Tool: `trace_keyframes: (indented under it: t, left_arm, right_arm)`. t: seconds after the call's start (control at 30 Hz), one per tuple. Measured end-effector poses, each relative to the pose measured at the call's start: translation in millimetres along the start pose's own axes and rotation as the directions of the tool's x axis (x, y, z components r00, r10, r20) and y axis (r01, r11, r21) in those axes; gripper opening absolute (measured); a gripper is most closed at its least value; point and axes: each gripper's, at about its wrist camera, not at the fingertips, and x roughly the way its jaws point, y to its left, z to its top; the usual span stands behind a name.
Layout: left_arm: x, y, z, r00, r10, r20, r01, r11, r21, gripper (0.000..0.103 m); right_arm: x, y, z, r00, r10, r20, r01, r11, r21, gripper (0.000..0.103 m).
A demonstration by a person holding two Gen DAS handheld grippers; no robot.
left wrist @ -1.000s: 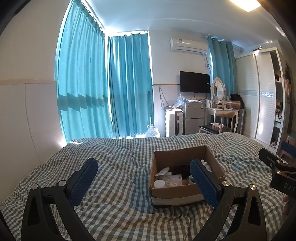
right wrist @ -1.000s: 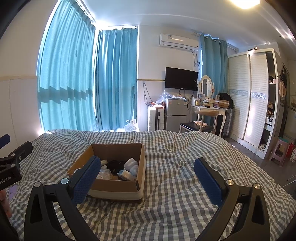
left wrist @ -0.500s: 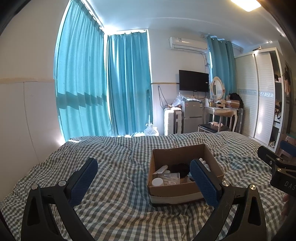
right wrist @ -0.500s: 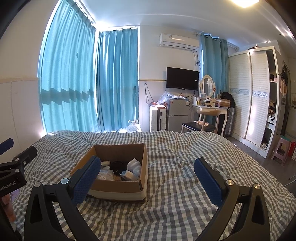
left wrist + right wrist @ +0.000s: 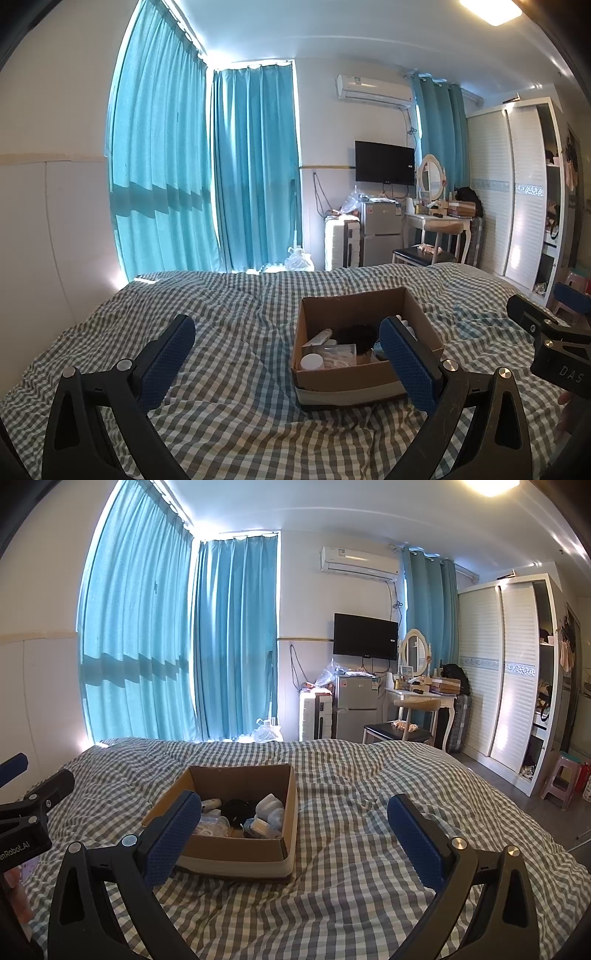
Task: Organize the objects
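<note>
An open cardboard box [image 5: 354, 310] sits on the checked bed cover; it also shows in the right wrist view [image 5: 236, 779]. It holds several small items: a white-capped jar [image 5: 312, 362], a clear packet [image 5: 338, 354], a black round thing [image 5: 238, 808] and white bottles [image 5: 269, 806]. My left gripper [image 5: 288, 347] is open and empty, held above the bed just short of the box, its right finger in front of the box's right side. My right gripper [image 5: 295, 825] is open and empty, to the right of the box's near corner.
The grey-and-white checked bed cover [image 5: 369, 867] fills the foreground. Beyond the bed stand blue curtains [image 5: 236, 166], a small fridge [image 5: 354, 709], a dressing table with chair [image 5: 417, 709] and a white wardrobe [image 5: 498, 686]. A pink stool [image 5: 561, 779] stands at the right.
Both views have shifted slightly: the box sits a little further right and lower in the right wrist view. Both grippers stay open and empty.
</note>
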Motion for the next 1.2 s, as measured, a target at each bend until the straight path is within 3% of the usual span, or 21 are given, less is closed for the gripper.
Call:
trace_keyframes:
  t: [1.2]
  left_arm:
    - [6.8, 5.7, -8.0, 0.999, 0.025, -0.034, -0.025, 1.0, 0.002, 0.103]
  right_arm:
    - [4.8, 4.5, -6.3, 1.0, -0.002, -0.016, 0.002, 1.0, -0.018, 0.101]
